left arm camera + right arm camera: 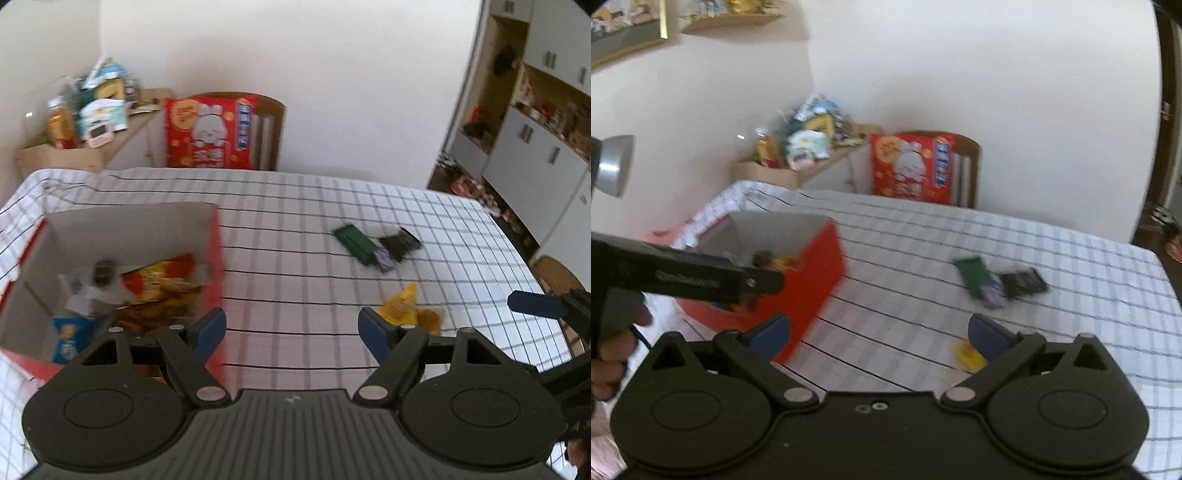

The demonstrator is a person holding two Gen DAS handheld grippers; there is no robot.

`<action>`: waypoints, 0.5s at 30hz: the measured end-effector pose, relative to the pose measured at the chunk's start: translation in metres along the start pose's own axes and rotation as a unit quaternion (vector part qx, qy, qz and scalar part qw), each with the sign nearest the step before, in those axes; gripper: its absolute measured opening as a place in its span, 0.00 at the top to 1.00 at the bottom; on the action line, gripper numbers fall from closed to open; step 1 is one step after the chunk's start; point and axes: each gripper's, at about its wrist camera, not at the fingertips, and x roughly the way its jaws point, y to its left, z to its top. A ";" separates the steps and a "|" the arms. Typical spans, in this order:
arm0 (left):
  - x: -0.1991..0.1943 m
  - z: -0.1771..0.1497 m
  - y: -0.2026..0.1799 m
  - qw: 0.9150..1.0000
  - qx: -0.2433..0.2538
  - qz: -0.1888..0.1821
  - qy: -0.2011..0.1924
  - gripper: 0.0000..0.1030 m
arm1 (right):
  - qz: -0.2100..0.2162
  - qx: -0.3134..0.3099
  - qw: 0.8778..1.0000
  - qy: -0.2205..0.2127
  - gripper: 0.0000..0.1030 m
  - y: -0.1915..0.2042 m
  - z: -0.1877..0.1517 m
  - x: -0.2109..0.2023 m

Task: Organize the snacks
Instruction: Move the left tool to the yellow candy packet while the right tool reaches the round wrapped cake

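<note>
1. My left gripper [291,329] hangs wide open and empty above the checked tablecloth [295,266], beside the red box [216,258] of snacks.
2. My right gripper [881,334] gapes fully open, empty.
3. Green packet [352,240], dark packet [400,242] and yellow packet [400,304] lie loose on the cloth.

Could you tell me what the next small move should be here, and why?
Probably bring the right gripper, open and empty, down onto the yellow snack packet just ahead of it. That packet lies loose on the checked tablecloth nearest both grippers, while the red box already holds other snacks. The green packet lies farther off.
</note>
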 end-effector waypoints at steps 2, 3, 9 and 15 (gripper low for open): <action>0.009 0.000 -0.015 1.000 0.010 -0.007 0.010 0.24 | -0.011 0.009 1.000 0.005 0.00 -0.017 -0.006 -0.001; 0.015 0.000 -0.022 1.000 0.016 -0.011 0.016 0.24 | -0.017 0.013 1.000 0.008 0.01 -0.026 -0.009 -0.001; 0.046 0.005 -0.055 0.998 0.043 -0.023 0.041 0.24 | -0.037 0.026 0.999 0.030 0.02 -0.062 -0.024 0.007; 0.072 0.013 -0.080 0.996 0.062 -0.035 0.055 0.24 | -0.033 0.054 0.996 0.056 0.06 -0.093 -0.034 0.025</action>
